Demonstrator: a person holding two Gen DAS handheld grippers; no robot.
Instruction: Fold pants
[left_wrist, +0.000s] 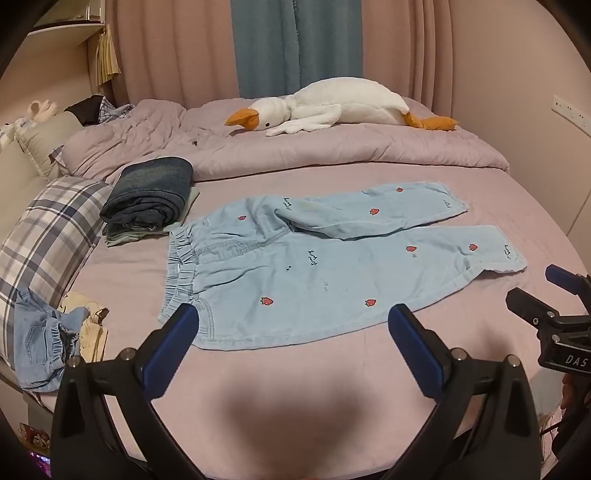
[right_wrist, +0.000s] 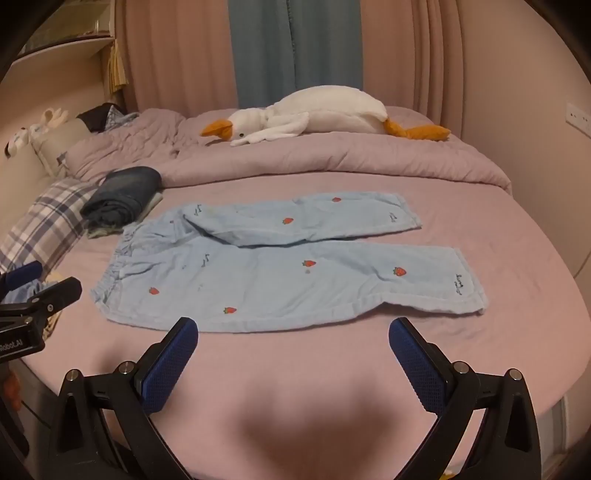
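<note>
Light blue pants (left_wrist: 295, 273) with red strawberry prints lie spread flat on the pink bed sheet, waistband to the left, both legs pointing right; the far leg lies slightly over the crotch. They also show in the right wrist view (right_wrist: 280, 269). My left gripper (left_wrist: 293, 325) is open and empty, above the near edge of the pants by the waistband. My right gripper (right_wrist: 293, 332) is open and empty, just in front of the near leg's edge. The right gripper shows at the right edge of the left wrist view (left_wrist: 532, 291); the left gripper shows at the left edge of the right wrist view (right_wrist: 48, 284).
A folded stack of dark jeans (left_wrist: 151, 195) lies left of the waistband. A plaid pillow (left_wrist: 51, 229) and a heap of clothes (left_wrist: 51, 339) lie at the left. A bunched duvet (left_wrist: 332, 155) with a plush goose (left_wrist: 332, 105) lies behind.
</note>
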